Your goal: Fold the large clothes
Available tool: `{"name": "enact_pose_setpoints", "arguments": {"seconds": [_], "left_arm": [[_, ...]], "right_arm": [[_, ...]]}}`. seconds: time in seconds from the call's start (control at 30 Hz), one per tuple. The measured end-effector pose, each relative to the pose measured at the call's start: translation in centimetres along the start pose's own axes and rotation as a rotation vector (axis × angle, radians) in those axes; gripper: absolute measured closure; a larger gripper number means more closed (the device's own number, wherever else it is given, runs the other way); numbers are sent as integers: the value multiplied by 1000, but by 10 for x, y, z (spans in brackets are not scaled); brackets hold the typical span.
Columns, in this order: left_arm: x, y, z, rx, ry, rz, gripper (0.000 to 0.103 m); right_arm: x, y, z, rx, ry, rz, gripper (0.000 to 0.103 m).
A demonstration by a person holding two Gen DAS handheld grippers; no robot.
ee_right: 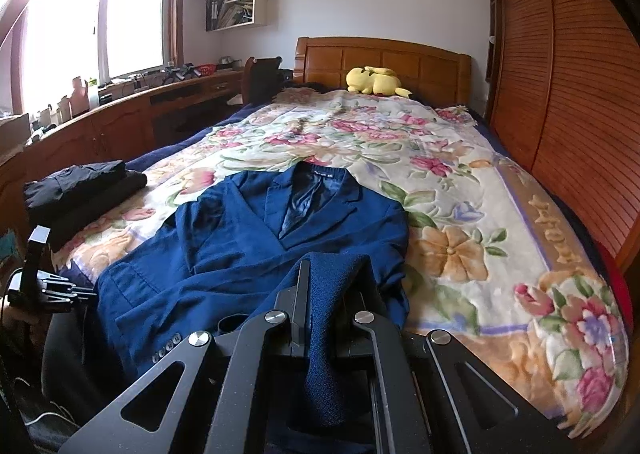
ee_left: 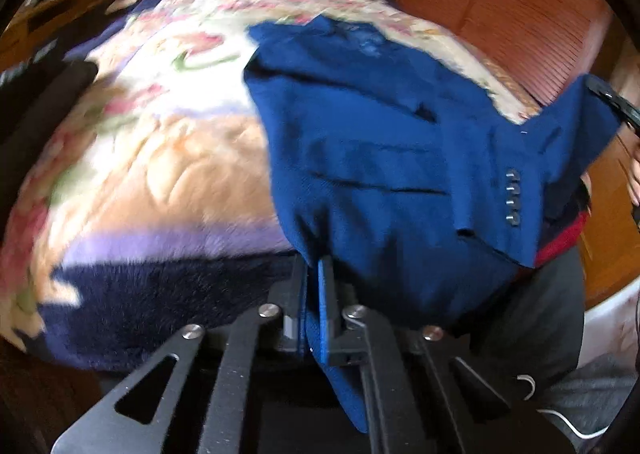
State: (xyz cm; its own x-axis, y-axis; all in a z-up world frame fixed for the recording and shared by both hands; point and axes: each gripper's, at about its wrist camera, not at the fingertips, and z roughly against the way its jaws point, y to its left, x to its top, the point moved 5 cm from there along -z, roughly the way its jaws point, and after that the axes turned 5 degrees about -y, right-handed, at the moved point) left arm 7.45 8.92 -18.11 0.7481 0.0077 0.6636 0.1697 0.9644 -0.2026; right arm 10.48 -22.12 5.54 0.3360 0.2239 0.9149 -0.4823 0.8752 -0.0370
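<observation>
A blue blazer (ee_right: 248, 250) lies face up on the floral blanket (ee_right: 460, 189), collar toward the headboard, its lower part off the near edge of the bed. My left gripper (ee_left: 314, 274) is shut on the blazer's (ee_left: 372, 141) bottom hem, which hangs through the jaws. My right gripper (ee_right: 334, 278) is shut on a fold of the blazer's lower right side. The left gripper also shows in the right wrist view (ee_right: 52, 286) at the blazer's left corner. A sleeve cuff with several buttons (ee_left: 512, 195) lies across the front.
A stack of folded dark clothes (ee_right: 84, 189) sits on the bed's left edge. A yellow plush toy (ee_right: 374, 81) lies by the wooden headboard (ee_right: 380, 57). A slatted wardrobe (ee_right: 560, 93) runs along the right; a desk (ee_right: 120, 113) along the left.
</observation>
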Motion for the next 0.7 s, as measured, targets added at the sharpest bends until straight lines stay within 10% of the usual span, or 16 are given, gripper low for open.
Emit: {"name": "enact_pose_setpoints", "arguments": {"seconds": [0.33, 0.7], "left_arm": [[93, -48, 108, -66, -333, -90, 100], [164, -55, 175, -100, -505, -130, 100]], "right_arm": [[27, 0, 47, -3, -147, -4, 98], [64, -2, 137, -25, -298, 31, 98]]}}
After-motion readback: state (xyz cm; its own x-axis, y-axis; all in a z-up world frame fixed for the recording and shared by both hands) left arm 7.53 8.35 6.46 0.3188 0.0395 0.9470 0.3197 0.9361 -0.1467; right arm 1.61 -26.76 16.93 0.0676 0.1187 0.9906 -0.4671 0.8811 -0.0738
